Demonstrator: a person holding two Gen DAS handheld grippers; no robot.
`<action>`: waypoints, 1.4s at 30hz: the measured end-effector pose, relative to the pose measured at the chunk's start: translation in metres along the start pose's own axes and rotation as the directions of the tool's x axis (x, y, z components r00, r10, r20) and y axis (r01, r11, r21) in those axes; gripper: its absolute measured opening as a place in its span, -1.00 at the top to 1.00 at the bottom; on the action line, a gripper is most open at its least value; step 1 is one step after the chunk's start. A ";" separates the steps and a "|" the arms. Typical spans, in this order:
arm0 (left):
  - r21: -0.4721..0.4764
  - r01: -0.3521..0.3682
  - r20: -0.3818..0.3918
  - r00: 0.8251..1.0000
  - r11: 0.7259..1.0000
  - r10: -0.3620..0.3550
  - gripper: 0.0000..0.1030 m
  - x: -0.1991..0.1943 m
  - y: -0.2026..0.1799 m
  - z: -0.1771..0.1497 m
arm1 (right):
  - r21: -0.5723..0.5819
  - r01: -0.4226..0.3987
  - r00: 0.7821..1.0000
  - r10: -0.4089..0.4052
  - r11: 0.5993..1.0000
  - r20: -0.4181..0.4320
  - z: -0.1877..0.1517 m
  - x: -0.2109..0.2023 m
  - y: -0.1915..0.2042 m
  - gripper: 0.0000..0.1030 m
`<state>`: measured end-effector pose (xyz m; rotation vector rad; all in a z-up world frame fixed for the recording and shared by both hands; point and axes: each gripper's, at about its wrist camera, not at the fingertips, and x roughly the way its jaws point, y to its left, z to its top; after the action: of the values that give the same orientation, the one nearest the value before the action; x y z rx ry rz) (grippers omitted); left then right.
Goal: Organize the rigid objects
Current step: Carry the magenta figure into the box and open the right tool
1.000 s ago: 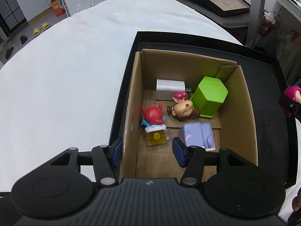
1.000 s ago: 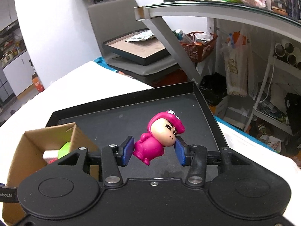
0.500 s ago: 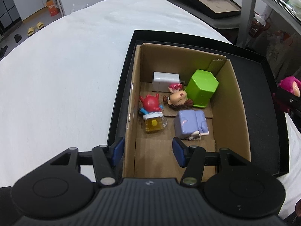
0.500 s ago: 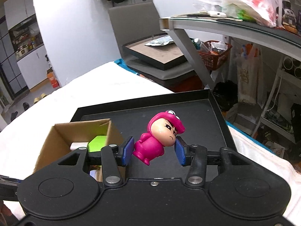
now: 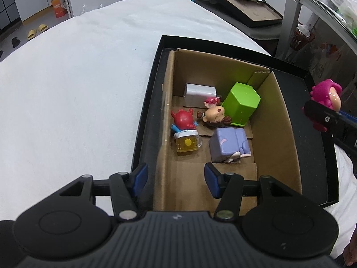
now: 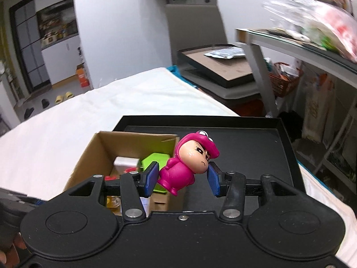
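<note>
A cardboard box [image 5: 287, 134] stands in a black tray [image 5: 147, 111] on the white-covered table. Inside lie a green hexagonal container [image 5: 242, 103], a white block [image 5: 200, 91], a red figure [image 5: 184, 119], a toy beer mug [image 5: 187, 143], a brown-haired figure [image 5: 215, 117] and a purple block toy [image 5: 229, 144]. My left gripper [image 5: 176, 182] is open and straddles the box's left wall near its front corner. My right gripper [image 6: 181, 177] is shut on a pink hooded figure [image 6: 189, 163], held in the air over the box's [image 6: 100, 156] right wall. The same figure [image 5: 326, 96] shows at the right in the left wrist view.
White cloth [image 5: 78, 89] covers the table left of the tray [image 6: 245, 156]. A glass-topped desk [image 6: 301, 51] with bags stands at the right, and a chair holding a framed board [image 6: 221, 67] behind the table. A hand [image 6: 13, 250] shows at the lower left.
My right gripper has carried the pink figure leftward, from over the bare tray to over the box's right wall. My left gripper has drawn back a little, still open.
</note>
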<state>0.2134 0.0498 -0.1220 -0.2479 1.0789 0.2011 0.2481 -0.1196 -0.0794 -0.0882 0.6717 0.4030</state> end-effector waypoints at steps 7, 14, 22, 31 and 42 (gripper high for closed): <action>-0.022 0.054 0.019 0.998 0.998 -0.054 0.09 0.004 0.014 0.000 | -0.104 0.000 1.000 -0.002 0.995 -0.016 -0.001 0.008 0.026 0.10; -0.035 0.082 0.025 0.996 0.996 -0.081 0.63 0.008 0.025 0.004 | -0.245 0.041 0.998 -0.050 0.969 -0.031 -0.009 0.019 0.053 0.10; -0.046 0.125 0.029 0.992 0.991 -0.123 0.71 0.011 0.034 0.003 | -0.463 0.137 0.985 -0.169 0.876 -0.029 -0.025 0.036 0.080 0.09; -0.054 0.155 0.017 0.988 0.986 -0.155 0.69 0.012 0.039 0.004 | -0.547 0.205 0.968 -0.252 0.812 -0.012 -0.032 0.042 0.093 -0.05; -0.065 0.156 0.007 0.988 0.986 -0.156 0.68 0.007 0.040 0.006 | -0.449 0.210 0.967 -0.251 0.869 -0.032 -0.029 0.028 0.082 -0.07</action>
<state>0.2103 0.0901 -0.1296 -0.3893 1.0468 0.0957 0.2185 -0.0410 -0.1157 -0.6204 0.6386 0.3148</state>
